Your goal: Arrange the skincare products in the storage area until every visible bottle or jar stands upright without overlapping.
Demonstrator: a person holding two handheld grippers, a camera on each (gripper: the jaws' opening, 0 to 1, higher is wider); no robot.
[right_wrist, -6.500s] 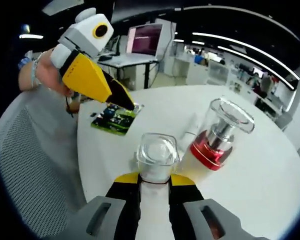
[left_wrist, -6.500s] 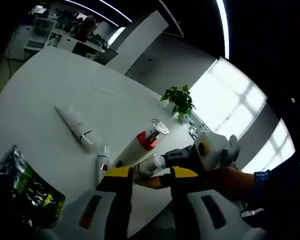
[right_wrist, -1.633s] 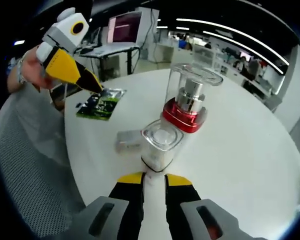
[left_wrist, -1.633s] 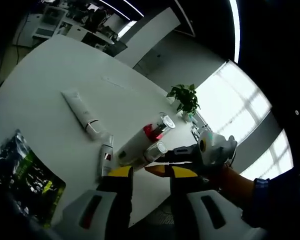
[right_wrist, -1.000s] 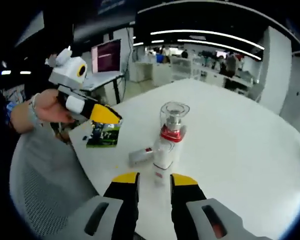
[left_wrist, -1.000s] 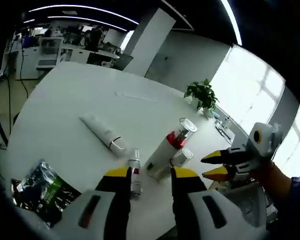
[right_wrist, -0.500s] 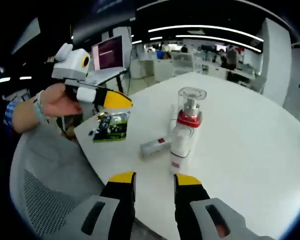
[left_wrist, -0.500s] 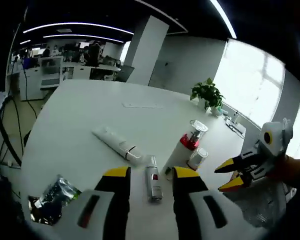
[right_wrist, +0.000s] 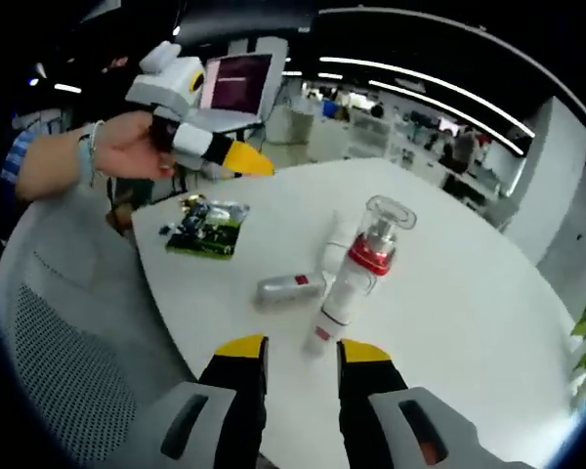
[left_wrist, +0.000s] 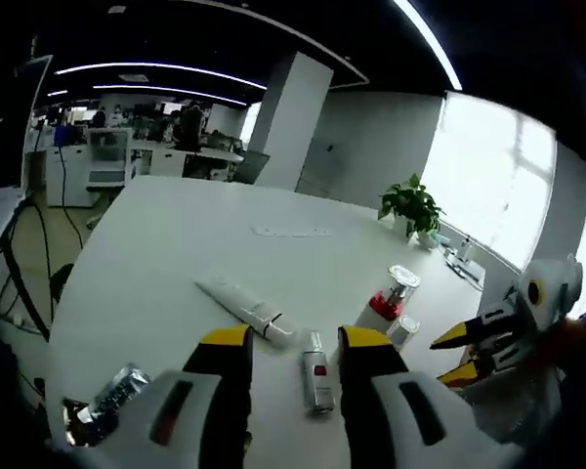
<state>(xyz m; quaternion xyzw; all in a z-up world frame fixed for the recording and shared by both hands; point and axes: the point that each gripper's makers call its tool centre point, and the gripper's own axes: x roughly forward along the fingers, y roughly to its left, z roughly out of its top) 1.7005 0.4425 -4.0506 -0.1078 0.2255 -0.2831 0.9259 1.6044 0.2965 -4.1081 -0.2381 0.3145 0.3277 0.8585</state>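
Small silver bottle (left_wrist: 316, 382) with red label: lying flat on the tabletop (left_wrist: 166, 244), just ahead between the left hand-held gripper's (left_wrist: 291, 344) open, empty jaws, long axis pointing away; right hand-held gripper (right_wrist: 300, 352) likewise open, empty, farther off.

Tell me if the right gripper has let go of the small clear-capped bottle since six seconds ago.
Yes. The right gripper is open, pulled back off the small clear-capped bottle, which stands by the red-collared pump bottle on the white table.

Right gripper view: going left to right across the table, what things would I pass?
Green foil packet → small silver bottle lying flat → tall pump bottle with the red collar.
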